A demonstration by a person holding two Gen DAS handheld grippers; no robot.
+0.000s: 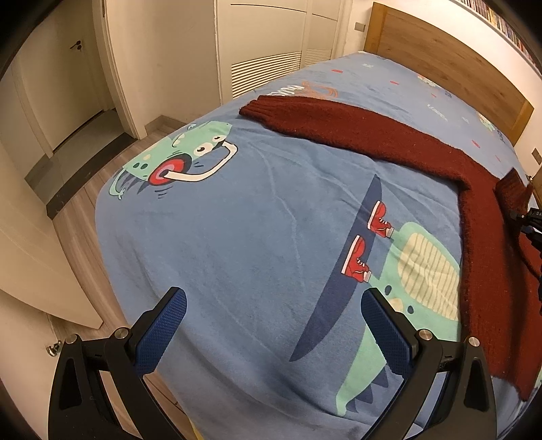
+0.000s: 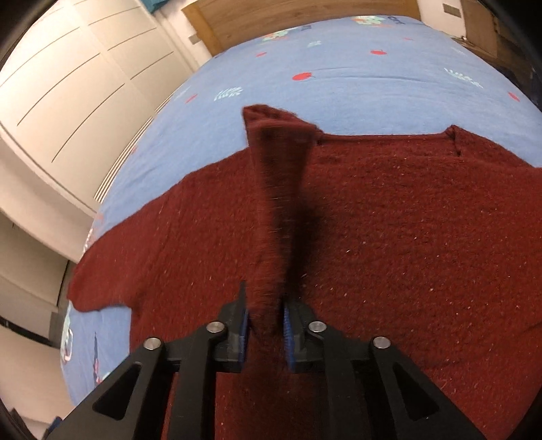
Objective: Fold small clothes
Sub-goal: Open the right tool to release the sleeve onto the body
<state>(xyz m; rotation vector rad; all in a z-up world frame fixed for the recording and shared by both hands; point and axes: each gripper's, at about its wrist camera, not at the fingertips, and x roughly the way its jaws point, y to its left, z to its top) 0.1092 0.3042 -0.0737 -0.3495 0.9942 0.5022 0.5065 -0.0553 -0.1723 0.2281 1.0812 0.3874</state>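
Fuzzy dark-red knit sweater, soft matt blue cotton bedspread, wooden headboard

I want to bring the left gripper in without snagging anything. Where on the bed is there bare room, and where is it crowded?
Bare bedspread lies ahead of the open left gripper, between the bed's floor-side edge and the red sweater. More bare cover runs beyond the sweater's collar toward the headboard. It is crowded around the right gripper, which pinches a lifted sleeve over the sweater body.
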